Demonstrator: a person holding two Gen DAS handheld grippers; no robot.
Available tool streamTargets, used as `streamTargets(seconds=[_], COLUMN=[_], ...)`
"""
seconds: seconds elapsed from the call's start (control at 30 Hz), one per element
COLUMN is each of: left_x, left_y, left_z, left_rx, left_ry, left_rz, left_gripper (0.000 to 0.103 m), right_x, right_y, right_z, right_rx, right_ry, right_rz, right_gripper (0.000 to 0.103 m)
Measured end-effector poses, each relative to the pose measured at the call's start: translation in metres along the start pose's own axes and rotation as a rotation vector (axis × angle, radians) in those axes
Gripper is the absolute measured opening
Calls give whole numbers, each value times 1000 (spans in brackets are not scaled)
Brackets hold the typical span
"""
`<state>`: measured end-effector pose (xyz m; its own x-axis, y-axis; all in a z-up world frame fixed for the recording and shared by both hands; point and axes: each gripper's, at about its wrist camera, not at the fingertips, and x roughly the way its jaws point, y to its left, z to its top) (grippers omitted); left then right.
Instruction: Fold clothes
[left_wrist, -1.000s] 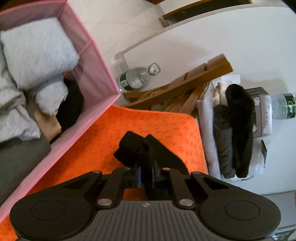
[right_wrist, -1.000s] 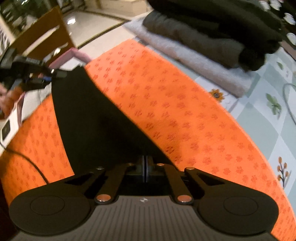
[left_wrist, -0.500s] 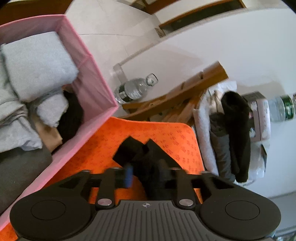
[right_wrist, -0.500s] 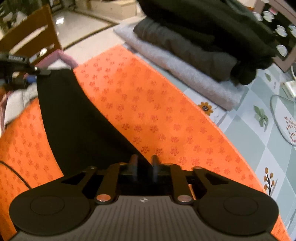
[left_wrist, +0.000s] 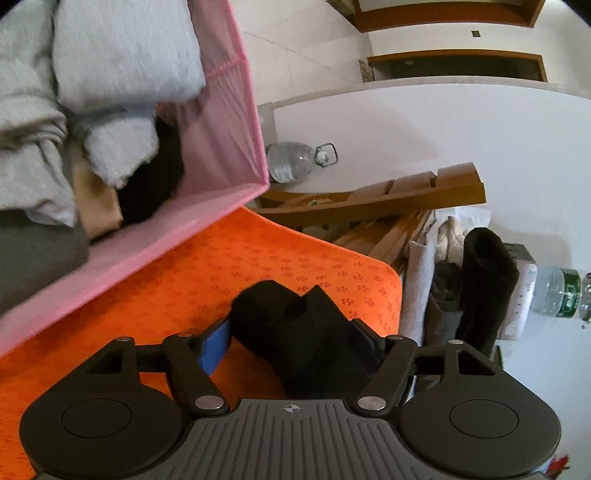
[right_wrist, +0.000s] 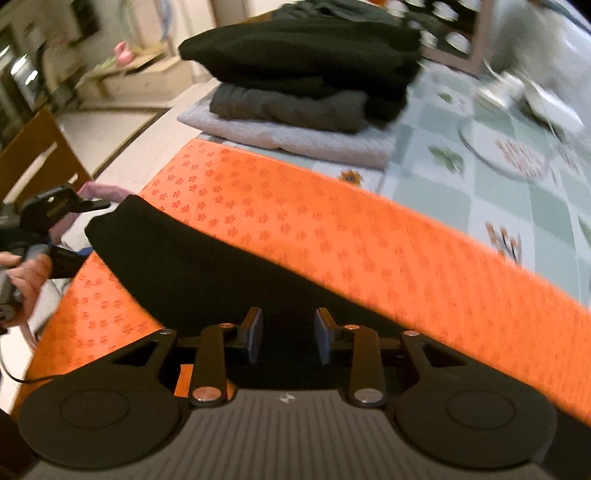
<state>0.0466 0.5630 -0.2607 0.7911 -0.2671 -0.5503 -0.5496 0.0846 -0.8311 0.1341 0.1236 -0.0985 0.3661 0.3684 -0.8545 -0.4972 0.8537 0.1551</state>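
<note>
A black garment (right_wrist: 207, 269) lies stretched across the orange mat (right_wrist: 332, 236). One bunched end (left_wrist: 295, 332) lies between the wide-open fingers of my left gripper (left_wrist: 291, 347), not pinched. My right gripper (right_wrist: 288, 336) is open over the other end, its pads apart from the cloth. The left gripper also shows in the right wrist view (right_wrist: 48, 214), held by a hand at the garment's far end.
A pink fabric bin (left_wrist: 221, 155) full of grey and black clothes stands left of the mat. A stack of folded clothes (right_wrist: 303, 77) lies beyond the mat, also in the left wrist view (left_wrist: 476, 288). A wooden chair (left_wrist: 388, 199) and water bottles (left_wrist: 291, 162) are beyond.
Both grippers were shut on the garment's ends a second ago. Both have opened and let go of it. The garment now lies on the mat.
</note>
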Motion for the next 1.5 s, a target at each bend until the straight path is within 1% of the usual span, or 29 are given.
streamTargets(seconds=[0.07, 0.13, 0.17, 0.2, 0.27, 0.33, 0.5, 0.6, 0.8, 0.93, 1.03, 1.23, 1.5], left_x=[3, 1, -3, -8, -16, -19, -28, -37, -48, -45, -37, -10, 31], left_y=[-1, -8, -17, -28, -52, -75, -116, -145, -197, -224, -237, -247, -234], left_z=[0, 1, 1, 2, 1, -3, -27, -54, -127, -188, -236, -330, -449], left_rx=[-7, 10, 43, 83, 179, 297, 465, 593, 888, 1063, 1168, 1263, 1362], left_ry=[-17, -42, -66, -88, -106, -120, -168, -204, -257, -262, -259, -230, -181], left_rz=[-23, -30, -26, -31, -40, -25, -15, -25, -59, -80, -92, -70, -24], left_gripper=[12, 12, 12, 12, 12, 12, 12, 12, 12, 12, 12, 12, 12], right_x=[-9, -18, -23, -27, -36, -43, -61, -76, -101, -118, -129, -154, -199], right_y=[2, 5, 6, 7, 7, 6, 3, 1, -18, -39, -60, -110, -199], right_z=[-15, -31, -38, -45, -59, -71, -97, -109, -135, -157, -173, -204, -244], right_rx=[43, 77, 92, 108, 144, 175, 233, 252, 314, 359, 380, 386, 392], right_ry=[-8, -15, -18, -23, -37, -52, -104, -153, -207, -225, -230, -238, -294], right_rz=[-3, -11, -17, -21, -27, -34, -61, -70, -83, -87, -84, -70, -59], right_gripper=[36, 36, 36, 36, 36, 36, 36, 36, 36, 36, 36, 36, 36])
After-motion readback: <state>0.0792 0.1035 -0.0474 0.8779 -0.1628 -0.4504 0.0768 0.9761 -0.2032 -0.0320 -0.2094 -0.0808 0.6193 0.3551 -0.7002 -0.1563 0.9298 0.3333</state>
